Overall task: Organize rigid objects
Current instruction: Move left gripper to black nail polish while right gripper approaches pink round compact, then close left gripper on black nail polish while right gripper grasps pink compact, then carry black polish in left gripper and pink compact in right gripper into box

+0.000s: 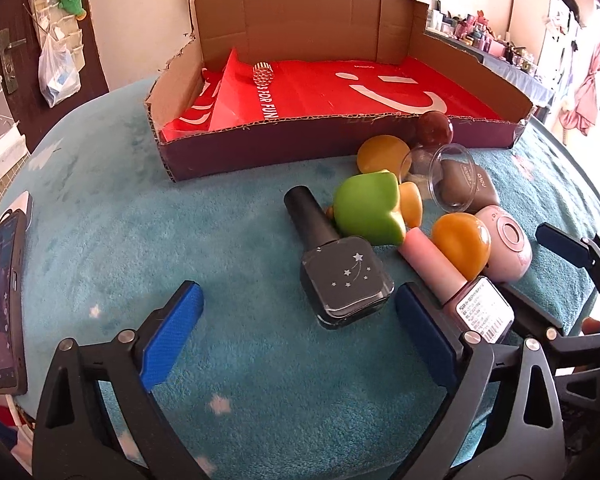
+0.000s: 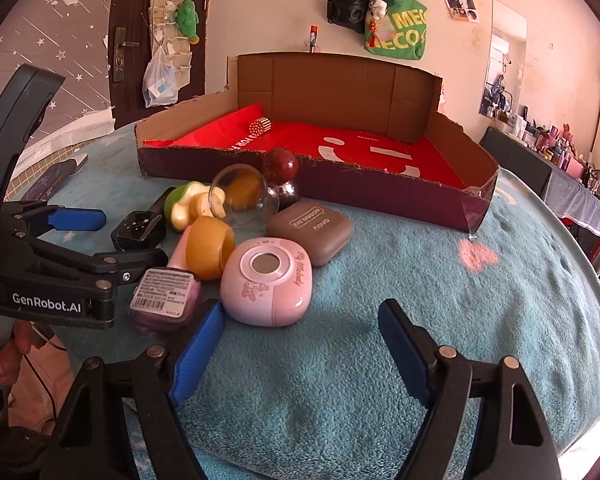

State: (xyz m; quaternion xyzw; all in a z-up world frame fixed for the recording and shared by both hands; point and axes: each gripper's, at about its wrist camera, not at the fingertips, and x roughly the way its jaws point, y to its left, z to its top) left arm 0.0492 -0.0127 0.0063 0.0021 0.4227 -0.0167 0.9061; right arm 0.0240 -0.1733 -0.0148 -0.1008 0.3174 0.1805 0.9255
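I find one small studded cylinder point(image 1: 263, 72) inside the cardboard box point(image 1: 260, 148), the remaining clutter, black bottle point(image 1: 332, 264) included, unsorted on the teal surface point(image 1: 140, 220), both grippers' fingers point(image 1: 172, 332) wide apart, empty.

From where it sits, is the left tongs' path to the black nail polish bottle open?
Probably yes. The black nail polish bottle lies just ahead of the open left tongs, with bare blanket between. The pink bottle crowds its right side, so the approach is tight there.
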